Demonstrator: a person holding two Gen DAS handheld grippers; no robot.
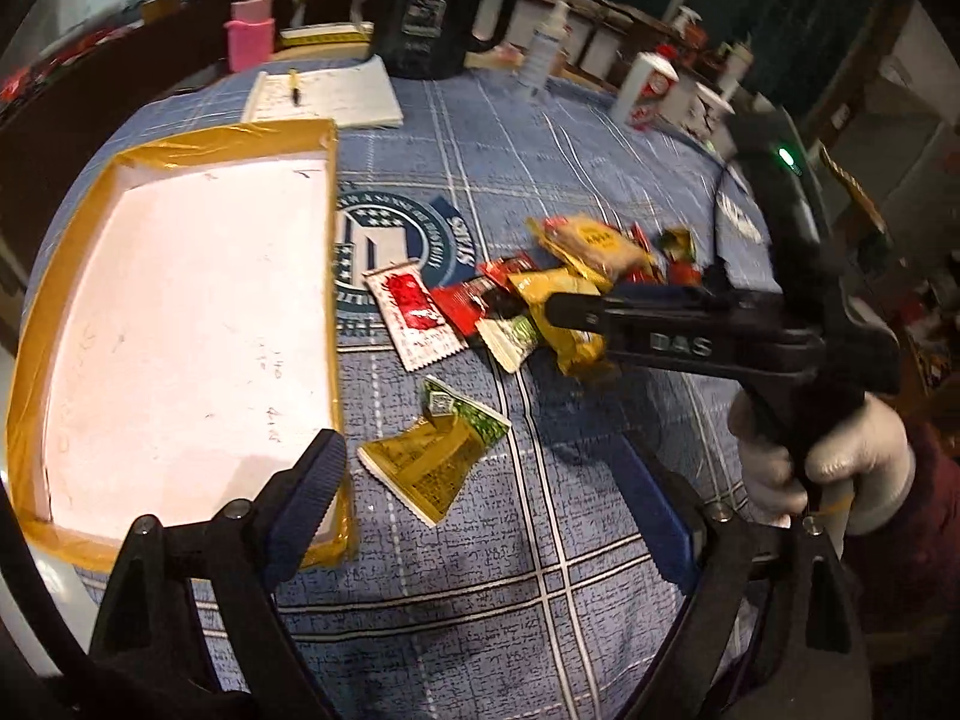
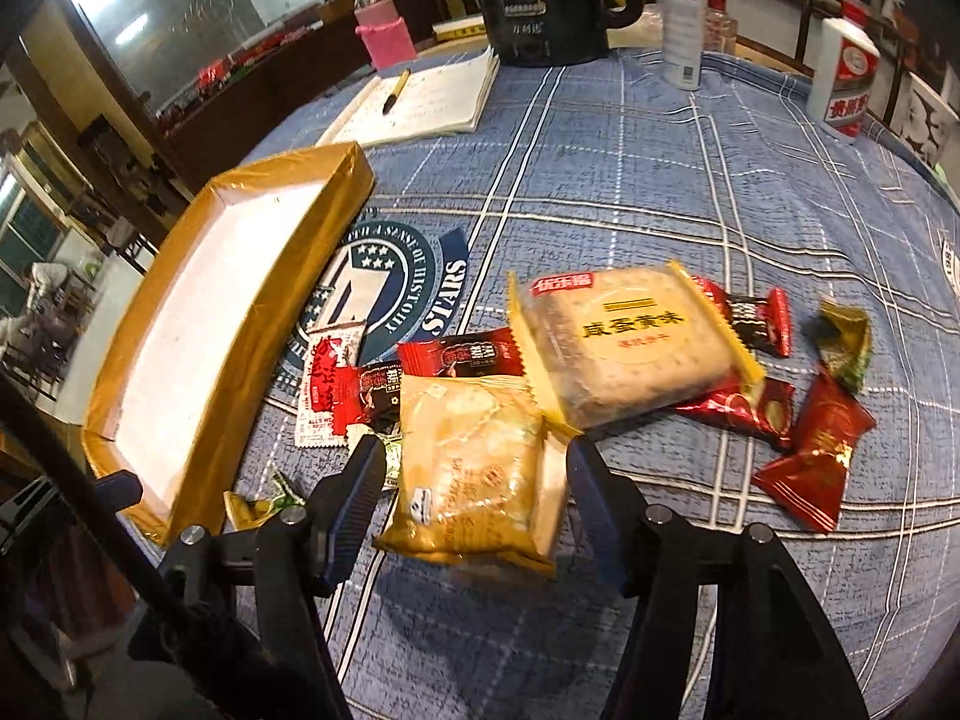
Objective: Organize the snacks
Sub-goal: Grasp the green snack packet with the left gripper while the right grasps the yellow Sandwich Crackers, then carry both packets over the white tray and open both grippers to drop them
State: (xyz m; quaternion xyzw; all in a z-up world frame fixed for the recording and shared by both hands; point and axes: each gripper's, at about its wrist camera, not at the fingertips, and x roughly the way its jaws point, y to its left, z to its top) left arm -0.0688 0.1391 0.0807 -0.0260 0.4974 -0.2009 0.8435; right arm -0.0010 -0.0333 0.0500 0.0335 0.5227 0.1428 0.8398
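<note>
A shallow white tray with gold-taped rim [image 1: 180, 138] [image 2: 288, 276] lies on the left of the blue checked tablecloth. Several snack packets lie in a pile to its right [image 1: 540, 300]. A yellow-green packet [image 1: 435, 462] lies apart, in front of my left gripper [image 1: 480, 492], which is open and empty above the cloth. My right gripper [image 2: 474, 468] is open, its jaws on either side of a yellow bread packet [image 2: 474, 468]; it also shows in the left wrist view [image 1: 564, 318]. Behind it lies a large yellow cracker packet [image 2: 630, 348], with red packets [image 2: 810, 456] around.
At the table's far side are a notebook with a pen [image 2: 426, 96], a pink bottle [image 2: 384, 36], a black kettle [image 2: 540, 0], a white spray bottle [image 2: 684, 18] and a white-red bottle [image 2: 846, 78]. The table edge curves at right.
</note>
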